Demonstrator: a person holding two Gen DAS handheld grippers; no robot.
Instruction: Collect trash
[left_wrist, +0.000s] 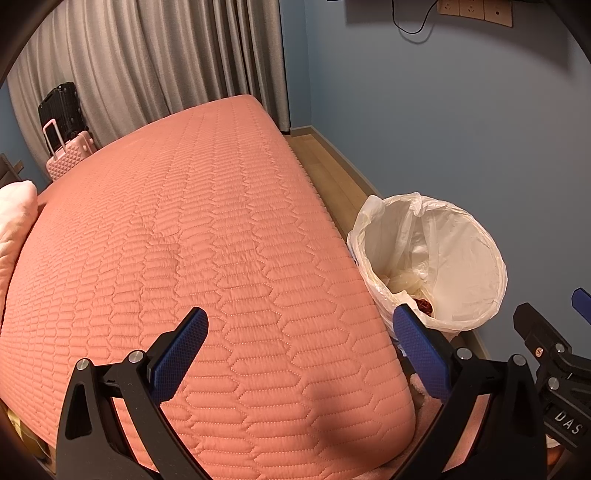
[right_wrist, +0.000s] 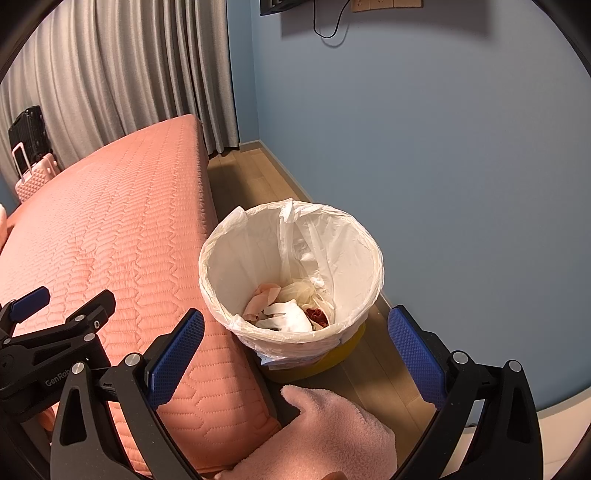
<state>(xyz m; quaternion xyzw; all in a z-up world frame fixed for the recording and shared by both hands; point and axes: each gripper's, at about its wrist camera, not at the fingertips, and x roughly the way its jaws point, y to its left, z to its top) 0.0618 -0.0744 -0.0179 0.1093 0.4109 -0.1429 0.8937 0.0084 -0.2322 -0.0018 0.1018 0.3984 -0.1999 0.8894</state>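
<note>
blue wall, grey curtains, wood floor, pink bed.

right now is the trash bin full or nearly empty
Nearly empty: the trash bin stands upright, with only a few crumpled scraps at the bottom of its white liner.

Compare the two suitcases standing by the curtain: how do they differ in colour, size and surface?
The black suitcase is dark, while the pink suitcase is pale pink. The black suitcase stands taller, behind the pink suitcase. The pink suitcase has a diamond-patterned shell and a raised handle; the black suitcase shows ribbing, and no raised handle is visible on it. Both stand upright beside the curtain.
</note>
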